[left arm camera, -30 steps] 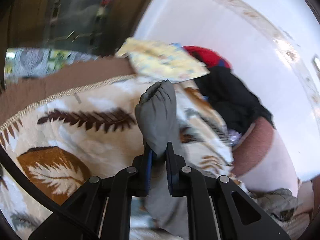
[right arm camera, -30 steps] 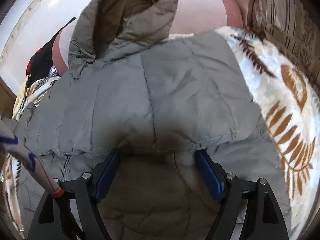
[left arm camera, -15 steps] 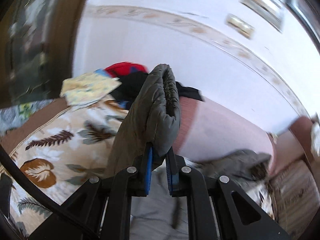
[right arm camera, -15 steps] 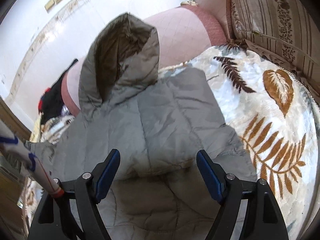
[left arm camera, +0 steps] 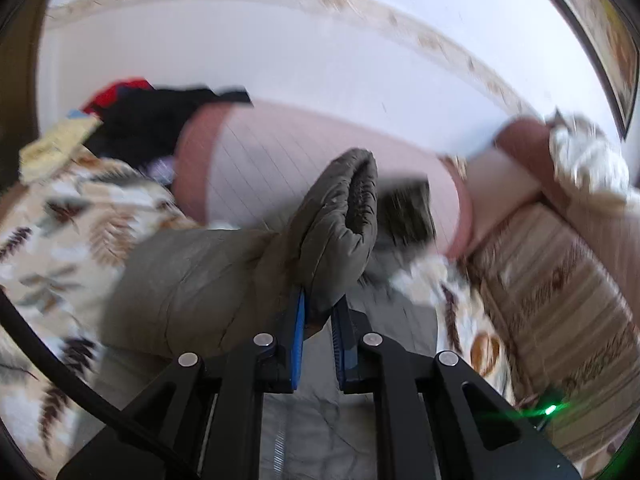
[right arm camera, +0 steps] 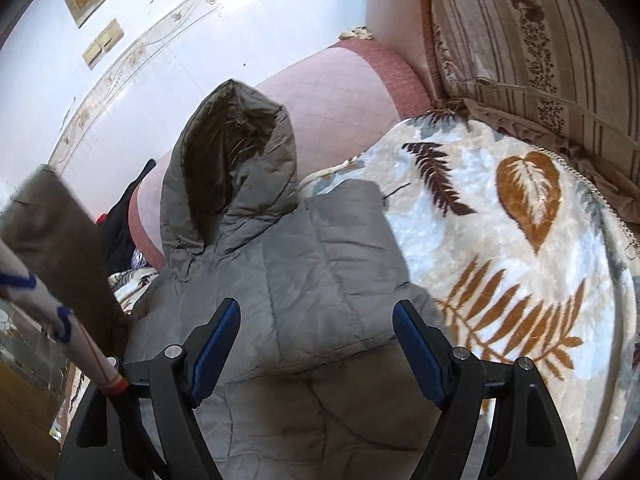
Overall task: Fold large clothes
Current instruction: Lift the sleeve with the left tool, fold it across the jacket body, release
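Change since the earlier frames: the left gripper (left arm camera: 318, 320), clamped on the sleeve cuff (left arm camera: 340, 216) of the grey hooded puffer jacket (right arm camera: 300, 272), has carried that sleeve from over the leaf-print blanket (right arm camera: 520, 248) across to above the jacket body; in the right wrist view the raised sleeve now shows at the left edge. The right gripper (right arm camera: 316, 344) has lifted slightly, its jaws unchanged, wide apart with nothing between them, hovering over the jacket's lower back.

Surface: sofa seat covered by the blanket; the jacket lies flat on it, back upward, hood (right arm camera: 232, 160) propped against the pink bolster cushion (right arm camera: 336, 92).

Room: white wall with patterned border (right arm camera: 132, 56); striped, flower-patterned back cushion (right arm camera: 540, 40) at right.

Count: 1 jacket, 1 hood, 2 grippers, 1 blanket, 1 bolster in the right wrist view, 1 heap of black and red clothes (left arm camera: 152, 116), 1 yellow cloth (left arm camera: 56, 144).
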`<control>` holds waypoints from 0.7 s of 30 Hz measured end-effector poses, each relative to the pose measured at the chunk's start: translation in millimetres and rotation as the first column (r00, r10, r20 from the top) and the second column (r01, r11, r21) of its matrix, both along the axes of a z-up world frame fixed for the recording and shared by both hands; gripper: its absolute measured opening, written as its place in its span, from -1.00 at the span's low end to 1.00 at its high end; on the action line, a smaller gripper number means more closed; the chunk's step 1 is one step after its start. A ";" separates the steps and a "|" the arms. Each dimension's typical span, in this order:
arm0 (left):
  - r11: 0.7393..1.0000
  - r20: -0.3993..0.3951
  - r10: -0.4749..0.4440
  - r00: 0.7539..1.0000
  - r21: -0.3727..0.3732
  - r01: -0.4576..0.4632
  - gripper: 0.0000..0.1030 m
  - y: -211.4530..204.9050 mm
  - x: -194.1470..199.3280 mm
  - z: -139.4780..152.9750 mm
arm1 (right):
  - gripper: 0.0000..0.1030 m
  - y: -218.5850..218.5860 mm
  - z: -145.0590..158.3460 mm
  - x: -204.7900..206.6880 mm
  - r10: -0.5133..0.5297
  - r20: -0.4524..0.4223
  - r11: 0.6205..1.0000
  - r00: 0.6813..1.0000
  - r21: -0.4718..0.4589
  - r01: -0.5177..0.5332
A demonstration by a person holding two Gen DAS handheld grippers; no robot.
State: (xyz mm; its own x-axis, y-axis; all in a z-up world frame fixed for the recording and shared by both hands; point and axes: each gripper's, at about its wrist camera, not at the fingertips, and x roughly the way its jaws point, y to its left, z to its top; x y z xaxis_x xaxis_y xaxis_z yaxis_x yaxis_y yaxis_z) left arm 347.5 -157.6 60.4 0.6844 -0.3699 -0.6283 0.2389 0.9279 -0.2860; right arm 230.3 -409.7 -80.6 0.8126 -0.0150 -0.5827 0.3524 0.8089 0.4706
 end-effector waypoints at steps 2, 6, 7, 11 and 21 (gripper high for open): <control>1.000 -0.050 -0.019 0.999 0.015 0.020 -0.77 -21.7 -0.4 -29.8 | 0.61 -6.1 0.4 -3.1 -0.008 0.003 1.000 1.000 0.007 0.008; 0.998 -0.141 -0.037 0.989 0.048 0.044 -0.77 -48.7 5.6 -88.3 | 0.61 -15.5 -2.3 -4.8 -0.026 0.001 0.999 1.000 0.038 0.026; 0.997 -0.157 -0.042 0.987 0.054 0.051 -0.77 -53.0 6.8 -100.2 | 0.61 -16.5 -3.0 -4.2 -0.026 -0.001 0.999 1.000 0.044 0.026; 0.987 -0.240 -0.086 0.967 0.113 0.115 -0.74 -73.0 6.9 -142.6 | 0.61 -14.6 -4.3 -0.1 -0.012 -0.004 0.999 1.000 0.051 0.012; 0.982 -0.149 -0.149 0.977 0.096 0.165 -0.04 -22.4 -18.3 -98.6 | 0.41 -12.8 -1.1 0.3 0.010 0.042 0.998 0.999 0.067 -0.013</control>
